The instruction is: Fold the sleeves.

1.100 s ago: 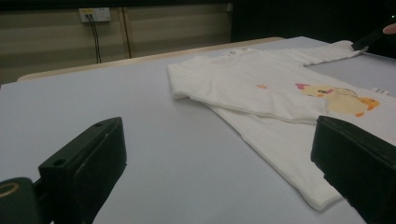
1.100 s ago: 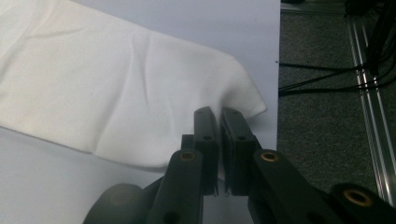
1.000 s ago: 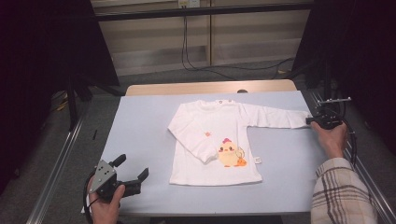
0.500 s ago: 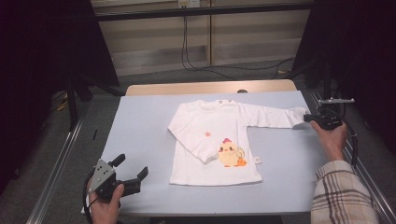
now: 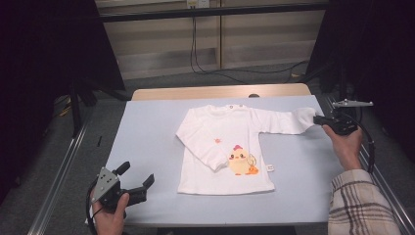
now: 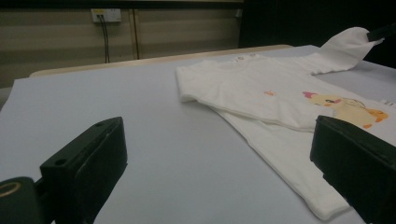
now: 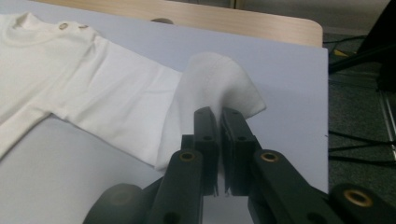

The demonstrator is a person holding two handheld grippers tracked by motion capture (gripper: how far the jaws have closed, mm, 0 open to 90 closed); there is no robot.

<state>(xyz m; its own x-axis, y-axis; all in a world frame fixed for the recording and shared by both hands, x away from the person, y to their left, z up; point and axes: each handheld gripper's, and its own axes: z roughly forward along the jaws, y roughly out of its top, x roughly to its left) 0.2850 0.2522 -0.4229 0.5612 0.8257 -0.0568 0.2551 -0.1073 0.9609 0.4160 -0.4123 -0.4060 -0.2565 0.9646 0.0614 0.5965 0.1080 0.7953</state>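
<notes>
A white long-sleeved cotton shirt with a yellow chick print (image 5: 227,147) lies flat mid-table on the pale blue tabletop (image 5: 147,132). The right gripper (image 5: 319,120) – wrist level at the far right edge – pinches the sleeve cuff (image 7: 219,88), lifting it. The left gripper (image 5: 137,183) rests near the front-left corner, jaws spread with nothing between them.

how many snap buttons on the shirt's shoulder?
2, side by side at the neckline of the white long-sleeve shirt: one button nearer the collar, the other button just beside it toward the sleeve. More may be hidden underneath.
</notes>
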